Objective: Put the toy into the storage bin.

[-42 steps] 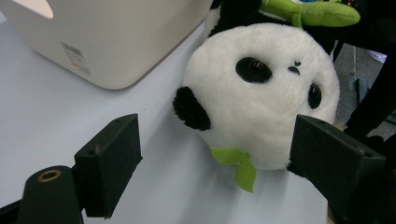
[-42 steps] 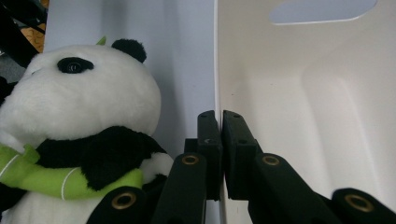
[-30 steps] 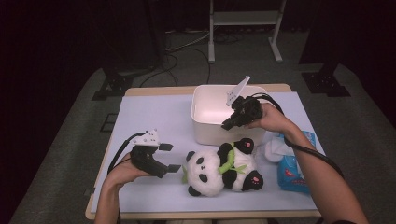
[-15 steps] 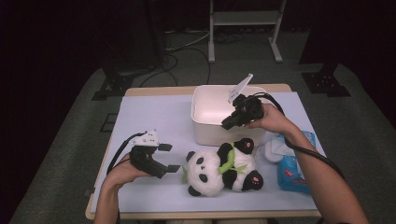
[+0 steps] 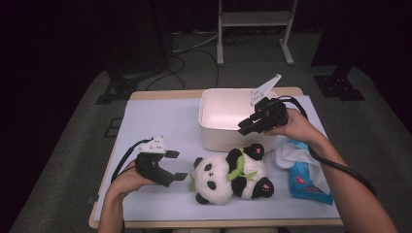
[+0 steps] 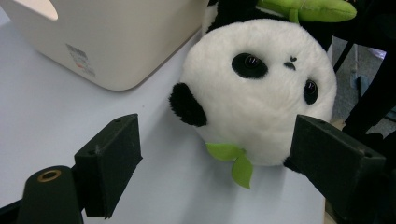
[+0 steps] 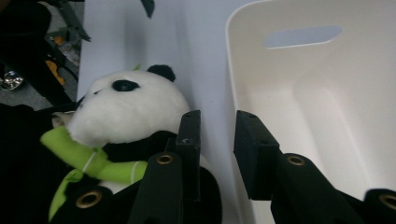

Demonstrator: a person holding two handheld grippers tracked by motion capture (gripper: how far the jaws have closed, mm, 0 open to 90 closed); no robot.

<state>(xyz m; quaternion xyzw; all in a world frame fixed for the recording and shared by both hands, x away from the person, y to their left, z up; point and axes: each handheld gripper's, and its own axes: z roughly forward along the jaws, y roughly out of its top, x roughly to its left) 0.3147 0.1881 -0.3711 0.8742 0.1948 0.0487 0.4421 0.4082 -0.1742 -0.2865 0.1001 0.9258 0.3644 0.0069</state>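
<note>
Now the right gripper is lifting off the bin rim, jaws just parting, empty; left gripper is waiting open at the panda's 9 o'clock.

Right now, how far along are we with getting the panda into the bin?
Nothing looks done yet: the white bin is empty and the plush panda lies on the table in front of it. In hand: the left claw stands open beside the panda's head, gripping nothing; the right claw, jaws just opening with nothing between them, hovers at the bin's front rim. Left: grasp, lift, drop in.
</note>
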